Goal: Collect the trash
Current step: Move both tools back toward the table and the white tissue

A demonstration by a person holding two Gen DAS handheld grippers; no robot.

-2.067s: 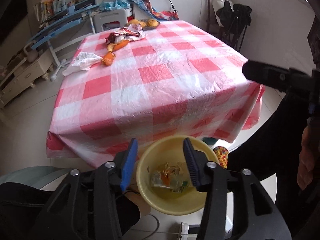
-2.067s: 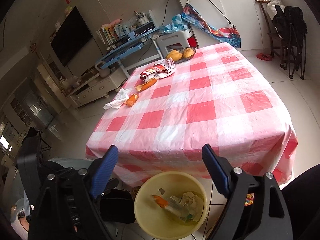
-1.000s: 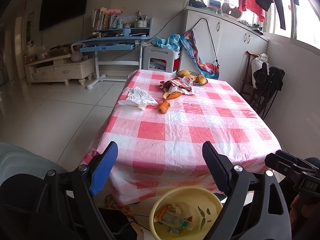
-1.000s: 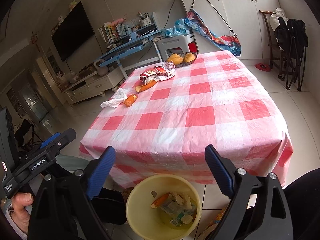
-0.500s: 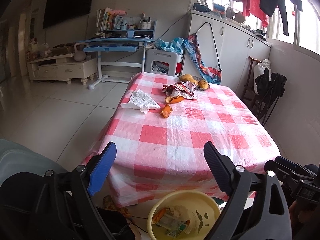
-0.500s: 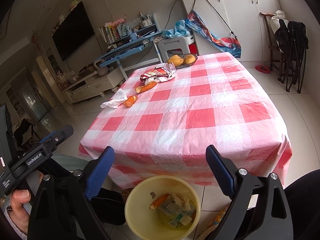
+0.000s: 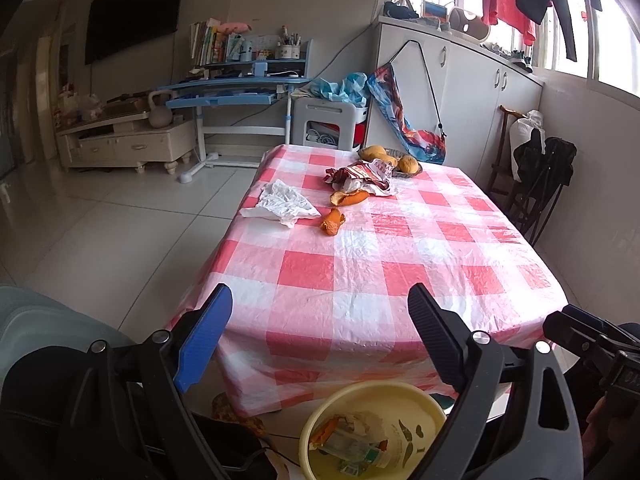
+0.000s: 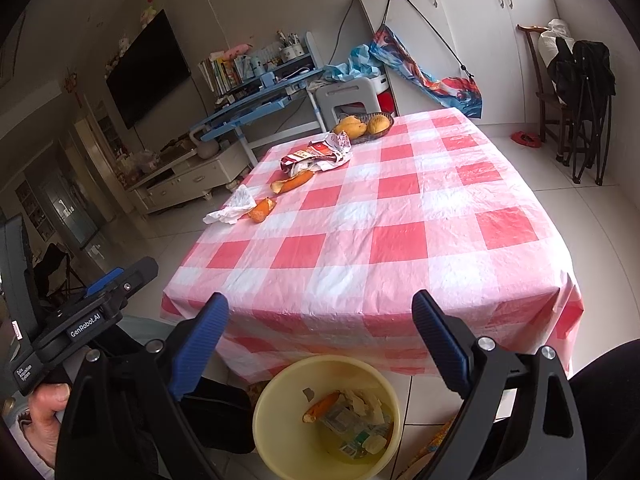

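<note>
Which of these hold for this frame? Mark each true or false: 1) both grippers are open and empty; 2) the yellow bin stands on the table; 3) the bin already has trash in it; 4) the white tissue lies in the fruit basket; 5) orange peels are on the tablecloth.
1) The left gripper and right gripper are open and empty. True.
2) The yellow bin stands on the table. False: it is on the floor, below the near edge of the table.
3) The bin already has trash in it. True.
4) The white tissue lies in the fruit basket. False: it lies on the cloth near the left edge, away from the fruit basket.
5) Orange peels are on the tablecloth. True.
</note>
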